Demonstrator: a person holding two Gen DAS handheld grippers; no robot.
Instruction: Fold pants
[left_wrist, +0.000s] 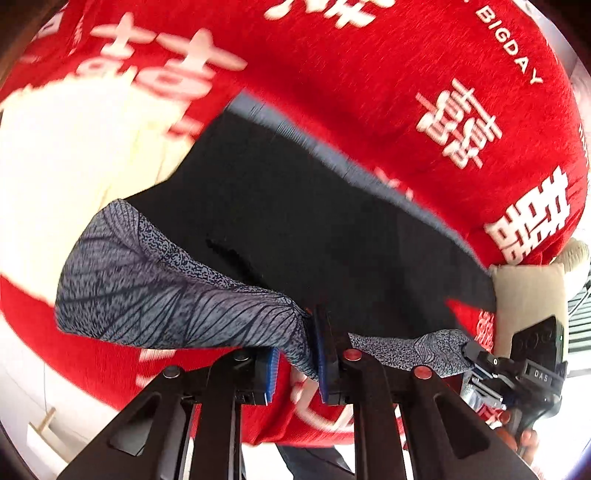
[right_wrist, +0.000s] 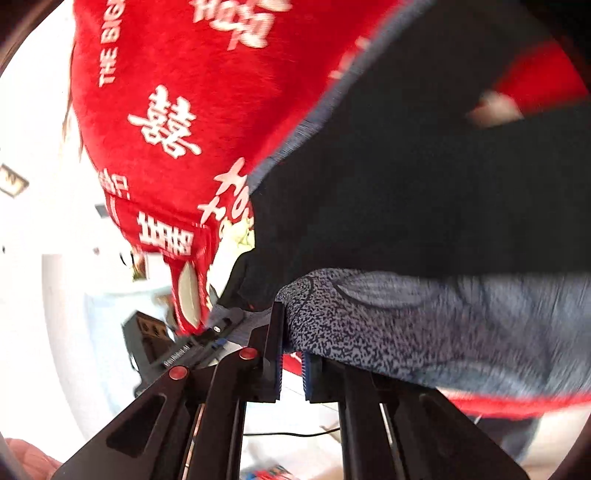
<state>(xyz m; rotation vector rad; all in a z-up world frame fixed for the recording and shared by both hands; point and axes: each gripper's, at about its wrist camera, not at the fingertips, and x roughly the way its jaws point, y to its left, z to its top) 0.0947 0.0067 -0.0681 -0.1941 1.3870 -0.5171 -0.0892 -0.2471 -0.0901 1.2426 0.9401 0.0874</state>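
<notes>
Left gripper (left_wrist: 297, 363) clamped on patterned grey waistband edge of pants (left_wrist: 295, 221), black fabric hanging lifted above red blanket (left_wrist: 424, 74) with white characters; cream cloth (left_wrist: 66, 166) at left. Right gripper (right_wrist: 292, 363) pinching same grey band at other corner, pants (right_wrist: 424, 184) stretched between both

The pants (left_wrist: 314, 229) are matt black cloth with a grey speckled, leaf-printed hem. The blanket (left_wrist: 369, 92) is fuzzy red cloth. The left gripper (left_wrist: 295, 373) is matt black plastic with ribbed blue pads.
</notes>
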